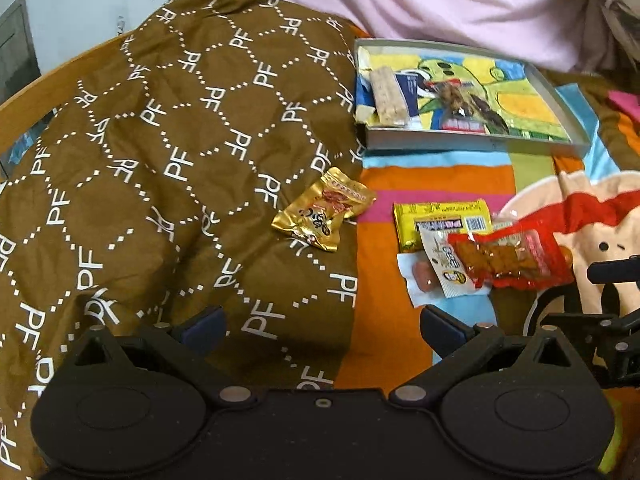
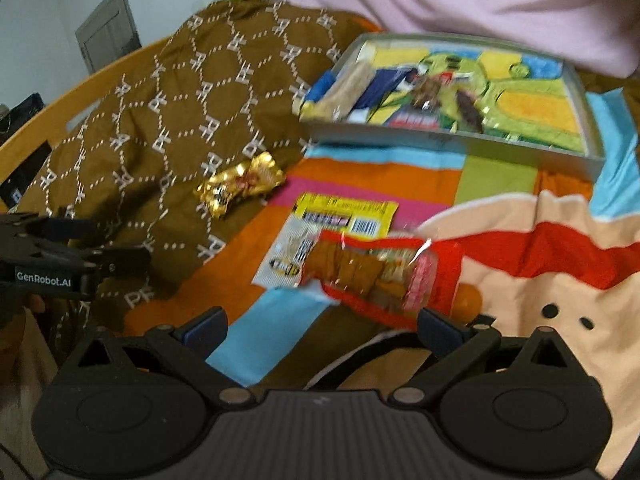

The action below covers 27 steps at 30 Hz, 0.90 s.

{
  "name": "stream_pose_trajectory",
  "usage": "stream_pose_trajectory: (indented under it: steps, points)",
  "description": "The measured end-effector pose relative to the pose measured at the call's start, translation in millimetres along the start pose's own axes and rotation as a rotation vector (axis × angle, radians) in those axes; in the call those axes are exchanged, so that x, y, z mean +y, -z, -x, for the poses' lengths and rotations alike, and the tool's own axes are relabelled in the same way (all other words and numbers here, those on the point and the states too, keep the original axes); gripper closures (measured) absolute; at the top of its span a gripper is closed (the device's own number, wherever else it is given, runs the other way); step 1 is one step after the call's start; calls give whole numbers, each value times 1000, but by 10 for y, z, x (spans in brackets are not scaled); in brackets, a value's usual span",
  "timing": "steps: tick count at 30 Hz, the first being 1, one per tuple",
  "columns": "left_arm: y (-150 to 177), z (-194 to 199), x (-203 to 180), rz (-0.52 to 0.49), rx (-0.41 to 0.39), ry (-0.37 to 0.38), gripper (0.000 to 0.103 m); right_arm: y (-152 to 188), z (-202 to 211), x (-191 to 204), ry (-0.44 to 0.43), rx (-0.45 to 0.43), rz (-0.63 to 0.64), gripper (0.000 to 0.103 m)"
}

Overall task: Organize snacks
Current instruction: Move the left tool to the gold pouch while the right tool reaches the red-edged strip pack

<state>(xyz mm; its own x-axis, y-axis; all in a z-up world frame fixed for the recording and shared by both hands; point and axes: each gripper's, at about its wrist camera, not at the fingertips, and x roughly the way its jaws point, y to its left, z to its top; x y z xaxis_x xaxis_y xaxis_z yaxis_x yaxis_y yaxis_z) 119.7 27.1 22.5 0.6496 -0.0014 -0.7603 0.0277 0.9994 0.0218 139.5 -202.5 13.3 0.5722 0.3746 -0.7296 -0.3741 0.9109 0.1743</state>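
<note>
Both grippers low over the bed, jaws apart, nothing held.

Left gripper [image 1: 320, 330] sits level, open over the brown PF blanket [image 1: 160, 152] edge. Right gripper [image 2: 322, 330] is open too, its right pad touching or just under the red snack pack [image 2: 372, 276]; motion blur, cannot tell which. Red pack overlaps a white sachet [image 1: 446, 264] and a yellow packet [image 1: 442, 218], both partly covered. Gold wrapper [image 1: 324, 212] lies crumpled left of the red pack. Grey tray [image 1: 568, 100] is beyond the red pack, holding a cereal bar [image 1: 388, 96] and a dark snack, blurry.
</note>
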Motion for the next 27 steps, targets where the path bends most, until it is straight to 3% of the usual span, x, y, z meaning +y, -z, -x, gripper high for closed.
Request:
stream_pose_trajectory:
  steps: [6,11,15,20,24,27]
  points:
    - [-9,-73,-68,-35,20,6,1,-50,-90,-36,-19,32,-50,0]
    - [-96,-163,-13,-4,31,22,1,-136,-166,-83,-23,34,-32,0]
    - [-240,-319,93,30,40,14,1,-231,-250,-126,2,20,73,0]
    - [-479,-488,264,62,-37,-18,1,-400,-407,-254,-105,6,206,0]
    - [-647,-660,308,55,-54,10,1,-510,-535,-327,-140,16,279,0]
    - [-708,-855,278,59,-30,26,1,-538,-649,-374,-114,40,295,0]
